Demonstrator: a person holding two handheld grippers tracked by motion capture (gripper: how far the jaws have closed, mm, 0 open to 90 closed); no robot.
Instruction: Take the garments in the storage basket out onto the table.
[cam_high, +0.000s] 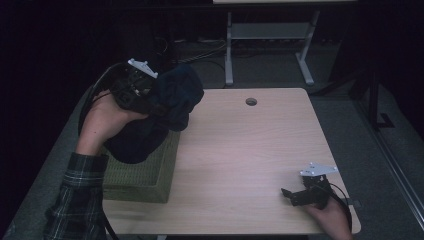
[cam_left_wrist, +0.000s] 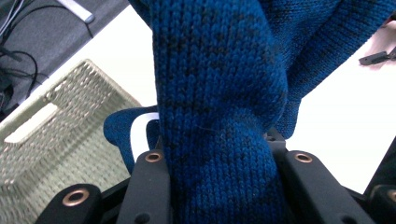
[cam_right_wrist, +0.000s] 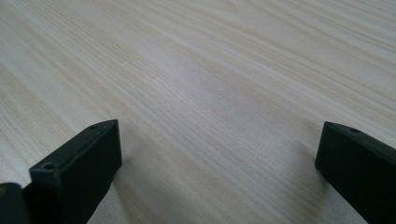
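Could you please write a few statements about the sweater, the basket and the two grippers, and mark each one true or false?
1. The left gripper is shut on the blue knit sweater. True.
2. The sweater lies flat in the middle of the table. False: it hangs bunched from the left gripper, above the woven basket.
3. The right gripper is open with nothing between its jaws. True.
4. The basket sits at the table's right edge. False: it sits at the left edge.
5. The right gripper holds part of the sweater. False: it rests apart, near the table's right front corner.
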